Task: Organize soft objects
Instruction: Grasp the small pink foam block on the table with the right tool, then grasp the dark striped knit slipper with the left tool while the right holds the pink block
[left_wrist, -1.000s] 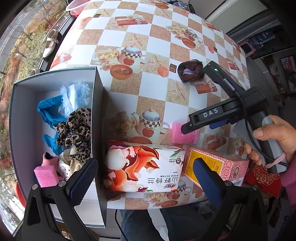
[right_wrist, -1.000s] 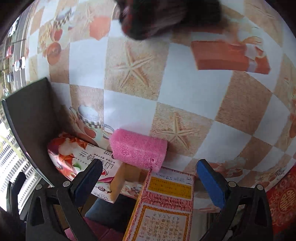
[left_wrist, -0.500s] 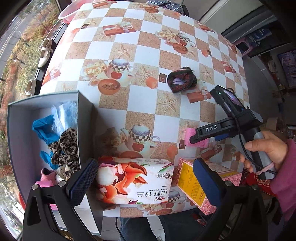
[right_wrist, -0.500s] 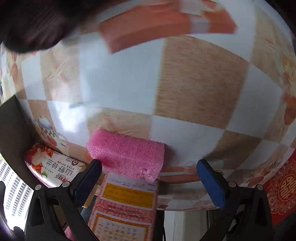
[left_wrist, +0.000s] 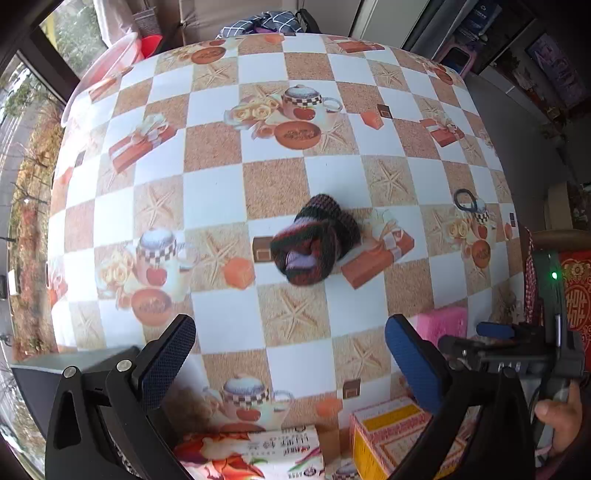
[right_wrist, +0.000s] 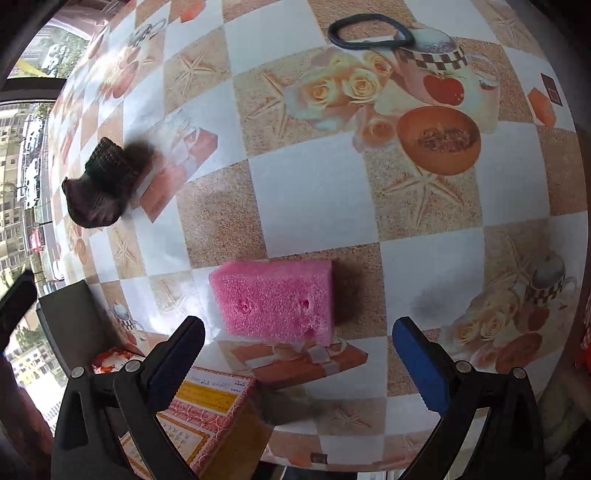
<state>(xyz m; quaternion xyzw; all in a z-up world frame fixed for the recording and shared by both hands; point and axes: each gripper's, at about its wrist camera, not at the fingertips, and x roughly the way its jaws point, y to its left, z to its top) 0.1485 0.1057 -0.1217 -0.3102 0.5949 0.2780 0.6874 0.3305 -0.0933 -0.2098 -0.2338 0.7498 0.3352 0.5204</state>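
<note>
The table (left_wrist: 218, 170) fills both views under a checked cloth printed with teapots, roses, starfish and gift boxes; at 7 o'clock in the left wrist view the grey storage box (left_wrist: 74, 365) shows only a corner of its wall, partly hidden behind the left gripper's frame, and its inside cannot be seen; the same box appears as a dark wall at 8 o'clock in the right wrist view.

The left gripper (left_wrist: 291, 354) hangs over bare cloth with its jaws spread wide and nothing between them; the right gripper (right_wrist: 299, 362) is likewise wide apart and empty, and from the left wrist view it shows at 4 o'clock with a hand (left_wrist: 561, 424) on its handle.

Along the near table edge lie the floral tissue pack (left_wrist: 251, 458) at 6 o'clock and just beside it the yellow-and-red carton (left_wrist: 388, 428) at 5 o'clock; in the right wrist view the carton's corner sits under the left finger (right_wrist: 177, 358), close below the sponge.

The rolled dark knitted piece (left_wrist: 314, 243), striped red with a pale lilac lining, lies at the centre of the left wrist view, well apart from the box; in the right wrist view it sits at 9 o'clock.

The pink sponge (right_wrist: 277, 299) lies flat on the cloth just ahead of the right gripper's open jaws, untouched; in the left wrist view it is half hidden behind the right gripper's body.

A dark hair tie (right_wrist: 369, 31) lies at 12 o'clock in the right wrist view, well apart from the sponge.
</note>
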